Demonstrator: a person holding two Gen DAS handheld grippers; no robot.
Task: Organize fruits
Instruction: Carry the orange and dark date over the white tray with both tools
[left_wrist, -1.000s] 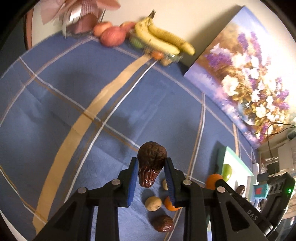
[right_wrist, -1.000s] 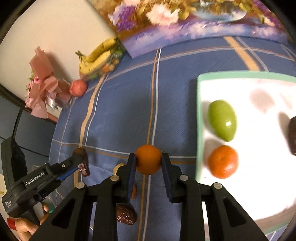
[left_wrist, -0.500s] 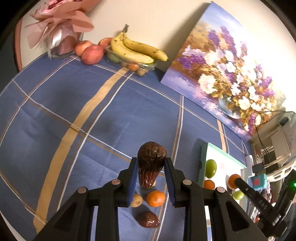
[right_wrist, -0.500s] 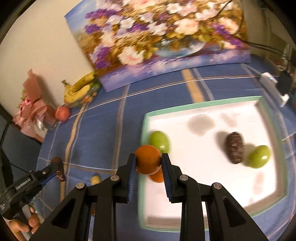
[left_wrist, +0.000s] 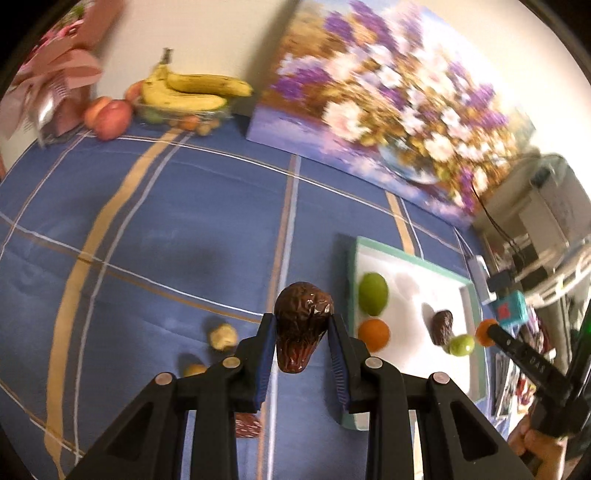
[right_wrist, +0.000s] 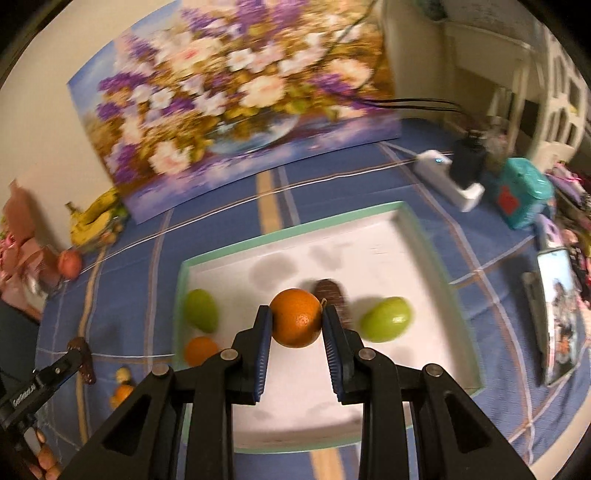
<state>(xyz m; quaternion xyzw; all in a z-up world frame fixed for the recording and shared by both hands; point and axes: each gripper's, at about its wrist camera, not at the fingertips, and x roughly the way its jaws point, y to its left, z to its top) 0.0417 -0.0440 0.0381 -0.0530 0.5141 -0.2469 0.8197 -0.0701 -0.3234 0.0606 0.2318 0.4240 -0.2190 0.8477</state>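
My left gripper (left_wrist: 303, 345) is shut on a wrinkled brown date (left_wrist: 301, 328), held above the blue cloth just left of the white tray (left_wrist: 410, 295). Over the tray's middle, my right gripper (right_wrist: 297, 325) is shut on a small orange (right_wrist: 296, 322). In the tray (right_wrist: 295, 243) lie two green fruits (right_wrist: 201, 309) (right_wrist: 386, 319), an orange (right_wrist: 200, 350) and a brown date (right_wrist: 330, 295) partly hidden behind the held orange. The right gripper (left_wrist: 487, 332) with its orange also shows at the right edge of the left wrist view. The left gripper (right_wrist: 79, 356) with its date appears at the lower left of the right wrist view.
Loose small fruits (left_wrist: 223, 336) (right_wrist: 122, 393) lie on the blue checked cloth (left_wrist: 166, 236) left of the tray. At the back stand bananas (left_wrist: 192, 92), apples (left_wrist: 109, 118), a pink gift bag (left_wrist: 55, 81) and a flower painting (right_wrist: 236, 103). A charger (right_wrist: 450, 177), teal box (right_wrist: 524, 192) and phone (right_wrist: 559, 314) sit right of the tray.
Both grippers travelled rightward and rose with their fruit. The right one went from beside the tray's left edge to over its middle; the left one came up beside the tray.
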